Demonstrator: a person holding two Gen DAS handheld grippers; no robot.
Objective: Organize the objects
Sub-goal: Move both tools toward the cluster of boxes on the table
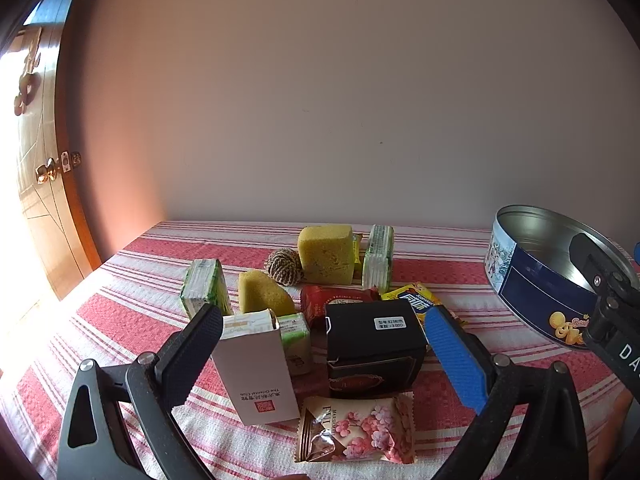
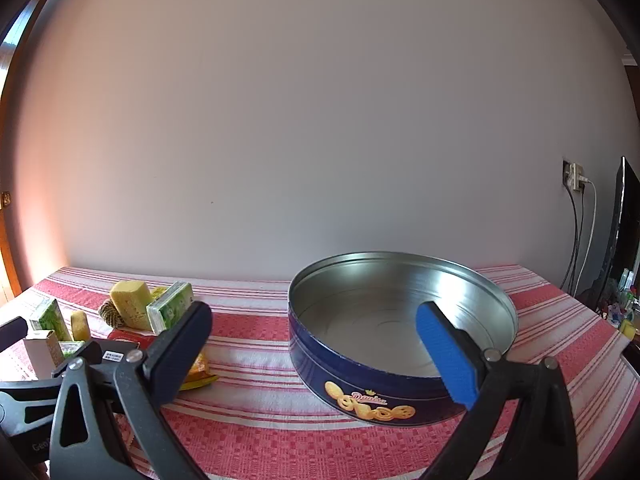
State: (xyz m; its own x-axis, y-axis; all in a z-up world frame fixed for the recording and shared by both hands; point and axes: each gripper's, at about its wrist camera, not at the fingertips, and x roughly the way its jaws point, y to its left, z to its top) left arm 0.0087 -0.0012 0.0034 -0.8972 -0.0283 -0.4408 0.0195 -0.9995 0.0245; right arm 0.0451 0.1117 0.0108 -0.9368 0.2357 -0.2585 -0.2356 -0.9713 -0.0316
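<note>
— Behind the table: plain pale wall (image 2: 320, 120), bare from edge to edge.

— Wooden door (image 1: 44, 184) past the table's left edge, brass knob (image 1: 45, 174) on it, strong light beside.

— Covering the table: red and white striped cloth (image 2: 260, 412).

— Beyond the right edge: wall socket (image 2: 574, 178) with cables (image 2: 578, 232) hanging down, and a dark flat panel (image 2: 626, 232), perhaps a screen; too far to the rim to tell.

— Small colourful clutter (image 2: 620, 308) below it, blurred.
</note>
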